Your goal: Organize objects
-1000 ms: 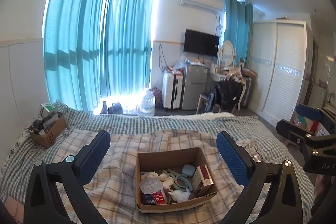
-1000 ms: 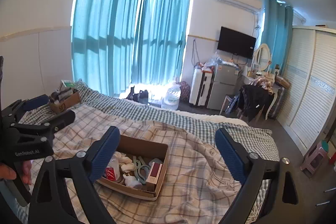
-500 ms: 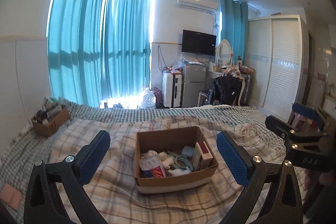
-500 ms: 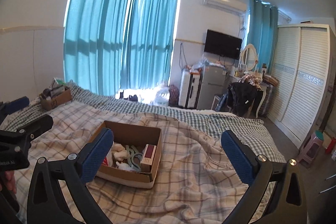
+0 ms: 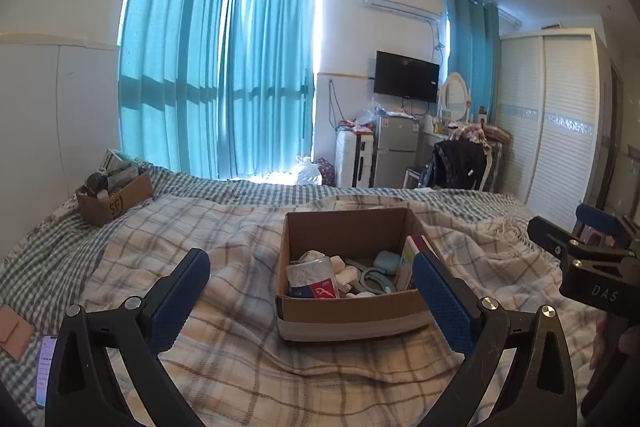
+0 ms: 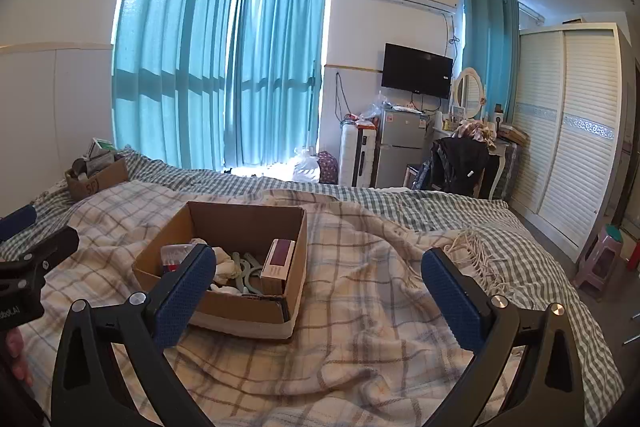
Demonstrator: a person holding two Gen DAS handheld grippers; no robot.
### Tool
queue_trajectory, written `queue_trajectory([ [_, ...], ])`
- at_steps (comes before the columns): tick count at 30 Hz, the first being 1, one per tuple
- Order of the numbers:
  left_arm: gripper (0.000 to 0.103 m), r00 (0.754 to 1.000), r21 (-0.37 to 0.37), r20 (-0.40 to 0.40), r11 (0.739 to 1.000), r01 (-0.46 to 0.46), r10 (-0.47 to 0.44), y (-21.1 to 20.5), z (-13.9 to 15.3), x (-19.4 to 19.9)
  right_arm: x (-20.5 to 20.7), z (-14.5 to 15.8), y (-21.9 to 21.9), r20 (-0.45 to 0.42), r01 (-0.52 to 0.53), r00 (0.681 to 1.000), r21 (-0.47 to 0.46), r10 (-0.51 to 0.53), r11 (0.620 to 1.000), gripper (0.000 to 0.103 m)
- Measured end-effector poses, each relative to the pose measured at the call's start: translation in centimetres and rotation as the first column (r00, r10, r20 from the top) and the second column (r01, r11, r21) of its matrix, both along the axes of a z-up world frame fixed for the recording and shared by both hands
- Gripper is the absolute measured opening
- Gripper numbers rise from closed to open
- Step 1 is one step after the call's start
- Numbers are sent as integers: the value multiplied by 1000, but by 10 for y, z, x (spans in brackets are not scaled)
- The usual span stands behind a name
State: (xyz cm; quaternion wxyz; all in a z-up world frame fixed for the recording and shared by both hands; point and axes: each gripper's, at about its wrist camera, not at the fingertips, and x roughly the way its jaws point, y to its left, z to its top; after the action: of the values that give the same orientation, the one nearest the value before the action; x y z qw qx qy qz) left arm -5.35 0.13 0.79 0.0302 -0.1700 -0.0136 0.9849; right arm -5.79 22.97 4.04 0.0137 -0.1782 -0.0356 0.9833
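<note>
An open cardboard box (image 5: 352, 319) sits on the plaid blanket (image 5: 240, 347) on the bed. It holds a plastic bottle with a red label (image 5: 312, 279), white socks (image 5: 344, 271), pale green hangers (image 5: 372, 279), a small blue case (image 5: 387, 261) and a maroon carton (image 5: 416, 247). My left gripper (image 5: 312, 287) is open and empty, just in front of the box. My right gripper (image 6: 320, 279) is open and empty, to the right of the box (image 6: 240, 311), over the blanket.
A second cardboard box (image 5: 116, 199) full of items stands at the bed's far left corner. A phone (image 5: 44, 363) and a pink wallet (image 5: 14, 331) lie at the bed's near left edge. Beyond the bed are a fridge (image 5: 396, 151), a chair and a wardrobe (image 5: 560, 131).
Both grippers have dropped lower and come closer to the box, so it shows larger and more side-on. Both stay open and empty.
</note>
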Motion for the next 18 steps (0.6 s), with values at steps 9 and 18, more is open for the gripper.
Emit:
queue_trajectory([
  [9,103,1000,12,9,1000,6,-6,2,1,2,-1,-3,-2,13,2,1000,11,-2,1000,103],
  [18,103,1000,8,21,1000,22,-23,3,0,0,1,-2,-3,6,0,1000,0,0,1000,103],
])
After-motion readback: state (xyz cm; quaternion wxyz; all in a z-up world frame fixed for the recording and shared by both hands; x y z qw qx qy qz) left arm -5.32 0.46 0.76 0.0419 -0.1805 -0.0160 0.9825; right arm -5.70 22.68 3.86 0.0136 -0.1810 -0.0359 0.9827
